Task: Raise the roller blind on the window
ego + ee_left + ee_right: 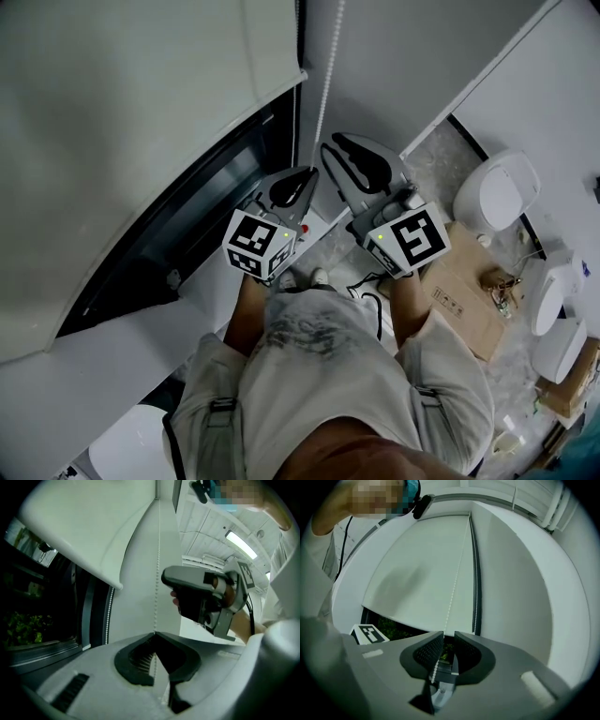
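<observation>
On the left gripper (155, 633) the fingers pinch the bead chain (158, 569) beside the blind (89, 522); the right gripper (448, 637), fingers narrowly apart around it, should clamp before pulling.

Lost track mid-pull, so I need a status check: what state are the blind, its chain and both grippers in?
roller blind: partly raised, a strip of window uncovered below its bottom edge.
bead chain: hanging, running through both grippers.
left gripper: fingers shut on the bead chain.
right gripper: fingers slightly apart, chain between them, not pinched.
</observation>
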Motion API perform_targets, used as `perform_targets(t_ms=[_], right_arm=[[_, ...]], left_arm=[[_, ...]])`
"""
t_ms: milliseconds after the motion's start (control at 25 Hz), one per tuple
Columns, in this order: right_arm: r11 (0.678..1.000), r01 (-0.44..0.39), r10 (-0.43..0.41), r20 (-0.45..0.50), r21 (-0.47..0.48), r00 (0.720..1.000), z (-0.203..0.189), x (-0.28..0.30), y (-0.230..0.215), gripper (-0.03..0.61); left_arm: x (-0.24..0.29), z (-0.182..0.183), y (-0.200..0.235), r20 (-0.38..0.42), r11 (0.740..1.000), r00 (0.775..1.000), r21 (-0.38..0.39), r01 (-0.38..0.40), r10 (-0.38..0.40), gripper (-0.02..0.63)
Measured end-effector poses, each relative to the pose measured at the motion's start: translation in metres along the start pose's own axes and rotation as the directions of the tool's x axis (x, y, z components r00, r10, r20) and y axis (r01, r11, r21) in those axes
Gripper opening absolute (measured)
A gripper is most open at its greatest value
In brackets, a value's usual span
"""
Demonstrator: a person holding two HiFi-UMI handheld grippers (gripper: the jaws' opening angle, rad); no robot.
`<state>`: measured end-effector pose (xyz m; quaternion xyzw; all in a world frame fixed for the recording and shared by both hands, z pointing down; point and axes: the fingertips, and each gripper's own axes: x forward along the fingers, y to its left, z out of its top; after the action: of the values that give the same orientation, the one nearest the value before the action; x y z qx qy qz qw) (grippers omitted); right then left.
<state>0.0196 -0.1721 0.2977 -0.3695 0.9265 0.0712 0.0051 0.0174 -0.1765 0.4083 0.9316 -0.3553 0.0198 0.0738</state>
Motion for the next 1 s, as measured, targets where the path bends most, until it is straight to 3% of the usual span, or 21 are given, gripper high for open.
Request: perform_targets(t_ms=[480,680,1000], right_arm=[[0.999,0.005,0.0,0.103,-0.046,0.995,0.068,0.021,-0.011,0.083],[0.998,0.005,-0.001,0.075,-0.06,0.997,0.072,0.026,-0.011,0.014],[0.999,0.015,-0.012,0.068,-0.041,0.998,0.063,0.027,-0.008,0.009]], left_arm=[[0.003,0.005,-0.005,-0.001,1.0,1.0,0.007,0.004,-0.004,0.012],[0.005,0.005,-0.006,-0.003,1.0,1.0,0.012,0.0,0.0,0.012],[0.003,-0.004,-0.001,-0.009,1.0,1.0,-0.004,-0.005,0.005,0.012]])
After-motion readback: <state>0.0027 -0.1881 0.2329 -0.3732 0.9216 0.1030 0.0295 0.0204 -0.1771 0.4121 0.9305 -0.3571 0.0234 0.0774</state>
